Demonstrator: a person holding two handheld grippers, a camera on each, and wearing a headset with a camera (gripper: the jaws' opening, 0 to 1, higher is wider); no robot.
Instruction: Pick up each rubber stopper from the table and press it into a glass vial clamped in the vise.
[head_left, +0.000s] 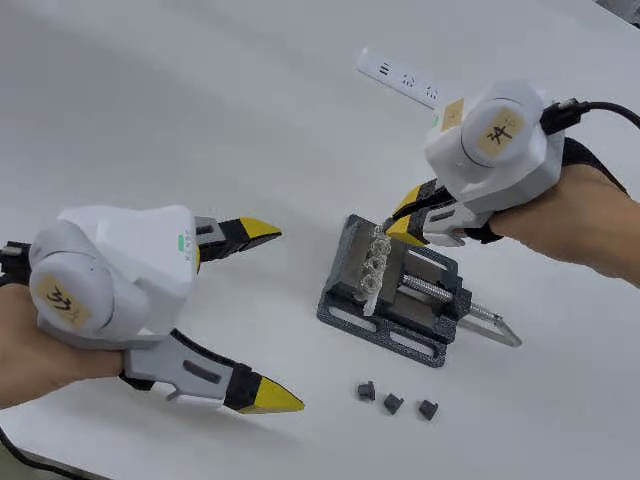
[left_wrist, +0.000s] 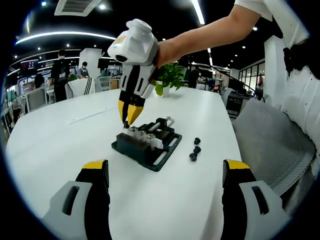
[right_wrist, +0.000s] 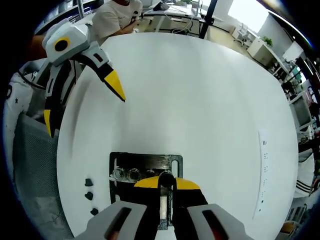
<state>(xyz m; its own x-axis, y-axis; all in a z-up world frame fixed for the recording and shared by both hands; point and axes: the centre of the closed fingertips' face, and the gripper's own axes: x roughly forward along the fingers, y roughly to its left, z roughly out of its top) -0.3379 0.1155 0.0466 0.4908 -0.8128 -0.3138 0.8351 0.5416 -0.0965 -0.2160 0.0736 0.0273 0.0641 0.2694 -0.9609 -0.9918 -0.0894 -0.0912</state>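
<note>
Pressing step: the right gripper (head_left: 402, 226), jaws narrowed on what looks like a small black rubber stopper (right_wrist: 166, 177), sits over the clear glass vials (head_left: 374, 262) clamped in the dark metal vise (head_left: 400, 300). Three spare stoppers (head_left: 393, 403) lie on the white counter (head_left: 200, 120) near the vise. The left gripper (head_left: 262, 315) hangs aside, jaws wide. Next likely calls for a straight, centred downward push.

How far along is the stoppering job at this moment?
Early. Done: nothing that shows; the two vials seen in the right gripper view are open. In hand: the right gripper is shut on a dark rubber stopper over the end of the vial row in the vise. Left: three stoppers lie on the table beside the vise; the left gripper is open and holds nothing.
</note>
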